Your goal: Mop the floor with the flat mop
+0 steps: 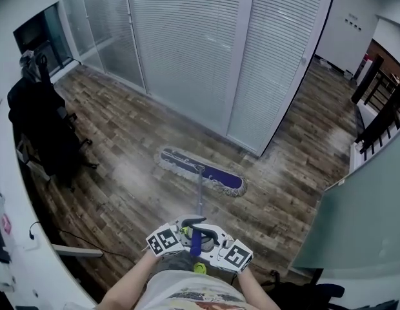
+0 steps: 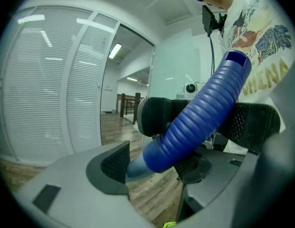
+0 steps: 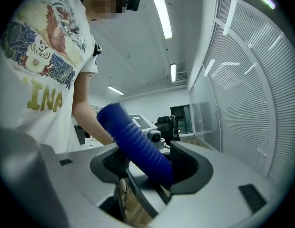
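left claw [image 2: 154, 163] and right claw [image 3: 147, 167] both clamp the handle [image 1: 196, 240], to steer the mop head [image 1: 200, 172] ahead across the floor [image 1: 122, 141]

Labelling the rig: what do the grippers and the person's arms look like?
Left gripper and right gripper: pale grey bodies, black textured pads on the fingers, a cube of black-and-white square markers each. Short sleeves of a white printed T-shirt.
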